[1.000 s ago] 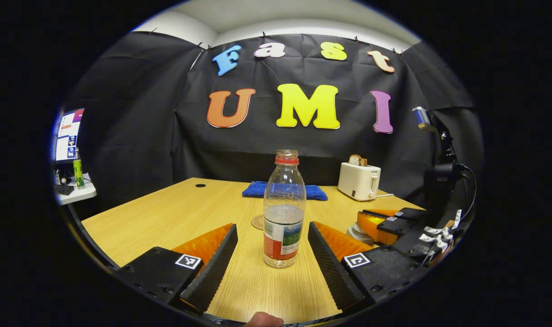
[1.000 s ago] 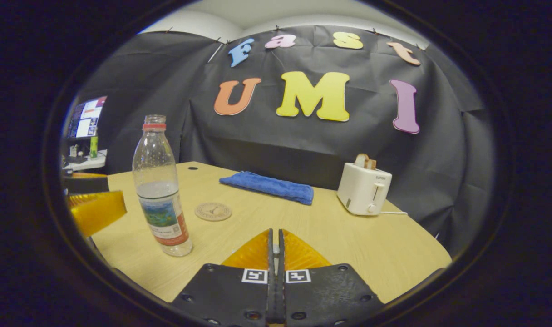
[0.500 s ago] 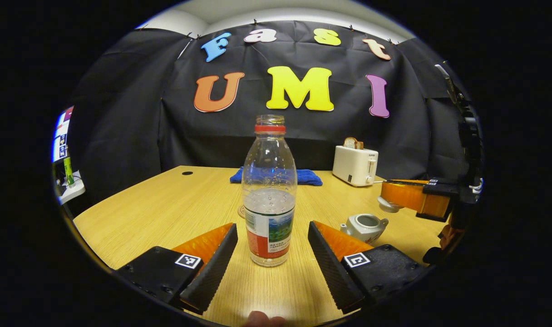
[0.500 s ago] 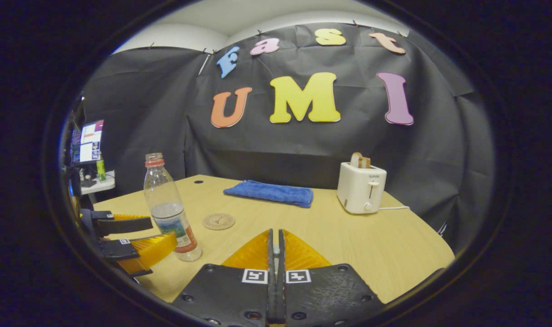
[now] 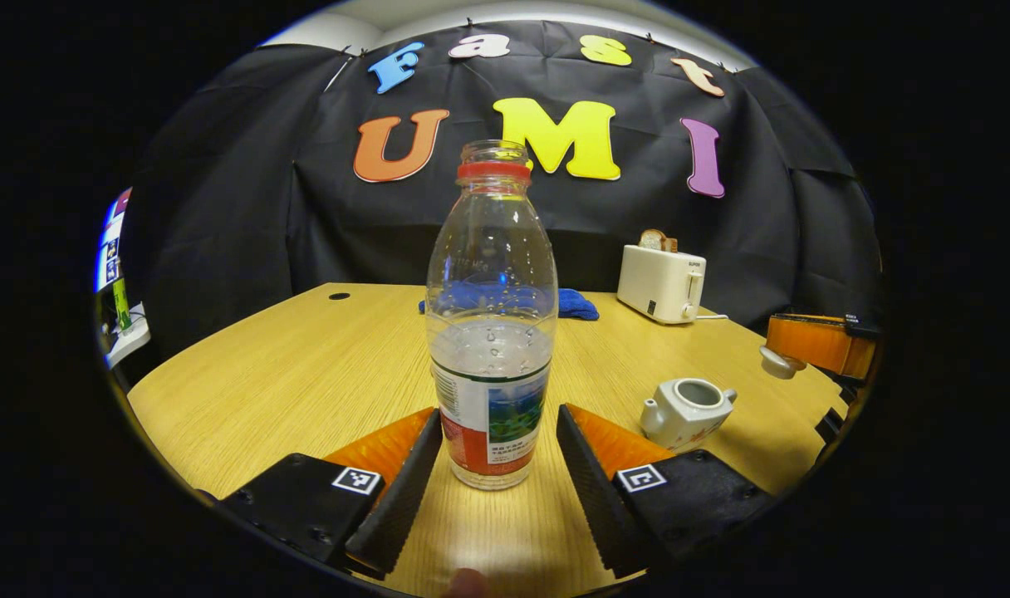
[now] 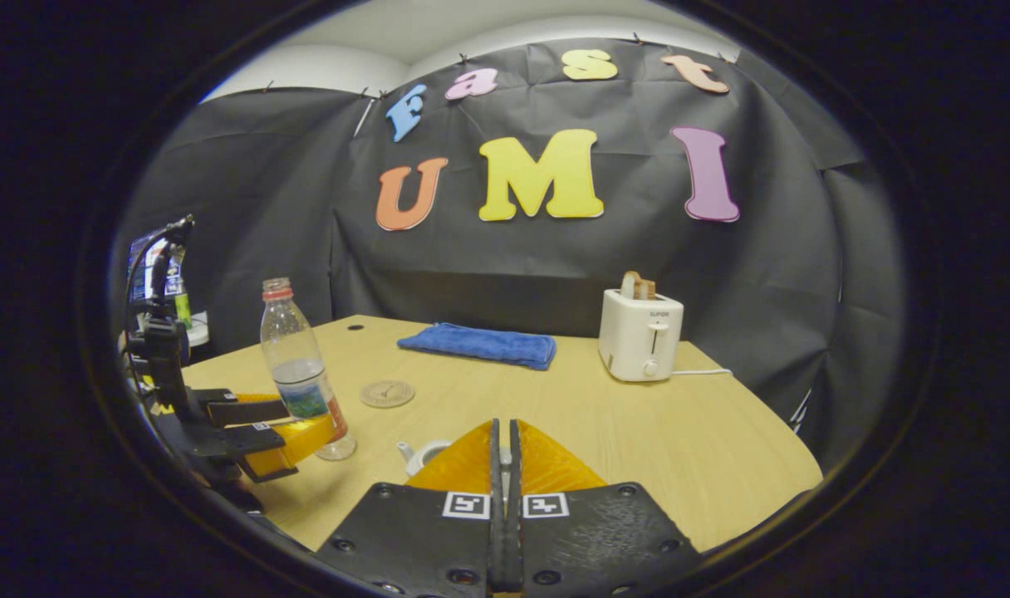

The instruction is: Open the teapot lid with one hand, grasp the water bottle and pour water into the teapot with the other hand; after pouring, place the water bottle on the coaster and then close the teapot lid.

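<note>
A clear water bottle (image 5: 490,332) with a red neck ring and no cap stands upright on the wooden table (image 5: 306,374), partly filled. My left gripper (image 5: 498,423) is open, one finger on each side of the bottle's base. A small white teapot (image 5: 686,409) sits to its right, its top open. Farther right my right gripper (image 5: 804,345) is shut on the white teapot lid (image 5: 777,363), held above the table. In the right gripper view my right gripper (image 6: 502,428) is shut; the teapot (image 6: 422,455) peeks out left of its fingers. The bottle (image 6: 301,374), left gripper (image 6: 256,423) and round coaster (image 6: 386,393) lie left.
A white toaster (image 6: 640,334) with bread in it stands at the back right, its cord trailing right. A folded blue cloth (image 6: 476,345) lies at the back centre. A side table with a monitor (image 5: 110,249) stands off the table's left edge.
My left gripper has moved forward, so the bottle now stands between its open fingers. My right gripper has drawn back with the lid, bringing the open teapot into its view.
</note>
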`<state>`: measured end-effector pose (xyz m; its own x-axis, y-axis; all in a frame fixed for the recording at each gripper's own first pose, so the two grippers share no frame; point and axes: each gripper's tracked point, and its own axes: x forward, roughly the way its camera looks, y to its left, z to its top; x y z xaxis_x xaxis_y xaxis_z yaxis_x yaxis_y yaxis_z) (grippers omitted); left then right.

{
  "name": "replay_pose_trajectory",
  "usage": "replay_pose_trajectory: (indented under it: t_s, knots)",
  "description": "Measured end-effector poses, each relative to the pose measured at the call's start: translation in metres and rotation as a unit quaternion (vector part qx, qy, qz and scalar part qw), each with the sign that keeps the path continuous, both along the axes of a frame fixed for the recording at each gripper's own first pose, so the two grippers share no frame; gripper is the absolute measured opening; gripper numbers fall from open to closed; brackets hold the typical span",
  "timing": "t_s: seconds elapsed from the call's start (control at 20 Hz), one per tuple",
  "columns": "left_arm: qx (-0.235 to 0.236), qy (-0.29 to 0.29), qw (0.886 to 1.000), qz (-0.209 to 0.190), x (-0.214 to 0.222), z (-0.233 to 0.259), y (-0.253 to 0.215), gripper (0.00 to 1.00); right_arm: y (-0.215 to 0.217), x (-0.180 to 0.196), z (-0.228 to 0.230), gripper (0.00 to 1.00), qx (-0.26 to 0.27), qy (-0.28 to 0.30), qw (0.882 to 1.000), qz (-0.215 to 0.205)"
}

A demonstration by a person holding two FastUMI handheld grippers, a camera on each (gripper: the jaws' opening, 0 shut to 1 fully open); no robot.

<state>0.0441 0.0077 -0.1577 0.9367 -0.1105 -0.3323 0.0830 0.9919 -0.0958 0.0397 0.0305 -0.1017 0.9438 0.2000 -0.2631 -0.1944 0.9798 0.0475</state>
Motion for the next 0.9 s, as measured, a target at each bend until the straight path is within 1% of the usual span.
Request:
replay_pose_trajectory:
  t_s: [0.05, 0.1, 0.15, 0.25, 0.3, 0.4, 0.5, 0.6, 0.75, 0.9]
  knots:
    - [0.001, 0.0, 1.0, 0.004, 0.0, 0.0, 0.002, 0.89, -0.002, 0.0, 0.0, 0.0, 0.0, 0.001, 1.0, -0.001]
    - [0.001, 0.003, 1.0, 0.002, 0.0, 0.0, 0.002, 0.85, -0.003, 0.0, 0.0, 0.0, 0.001, 0.001, 1.0, -0.001]
    - [0.004, 0.005, 1.0, 0.0, 0.0, 0.0, 0.001, 0.77, -0.004, -0.001, 0.001, 0.0, 0.003, 0.0, 1.0, -0.001]
    - [0.017, 0.001, 1.0, -0.001, -0.001, 0.007, 0.003, 0.75, -0.008, -0.003, 0.003, 0.0, 0.004, -0.004, 1.0, -0.003]
    - [0.033, -0.003, 0.999, -0.003, -0.001, 0.012, 0.004, 0.74, -0.012, -0.003, 0.005, 0.0, 0.004, -0.007, 1.0, -0.006]
    - [0.083, -0.016, 0.996, -0.002, 0.0, 0.024, 0.012, 0.74, -0.018, -0.005, 0.007, 0.0, 0.01, -0.009, 1.0, -0.009]
    - [0.141, -0.031, 0.99, -0.003, 0.005, 0.036, 0.019, 0.72, -0.026, -0.008, 0.008, 0.0, 0.013, -0.01, 1.0, -0.012]
    - [0.212, -0.032, 0.977, -0.008, 0.006, 0.041, 0.025, 0.72, -0.037, -0.01, 0.012, 0.0, 0.013, -0.016, 1.0, -0.02]
    - [0.325, -0.036, 0.945, -0.026, 0.007, 0.049, 0.032, 0.71, -0.053, -0.014, 0.011, 0.0, 0.014, -0.017, 0.999, -0.03]
    - [0.406, -0.024, 0.912, -0.051, 0.006, 0.045, 0.038, 0.7, -0.064, -0.018, 0.011, 0.0, 0.012, -0.018, 0.999, -0.036]
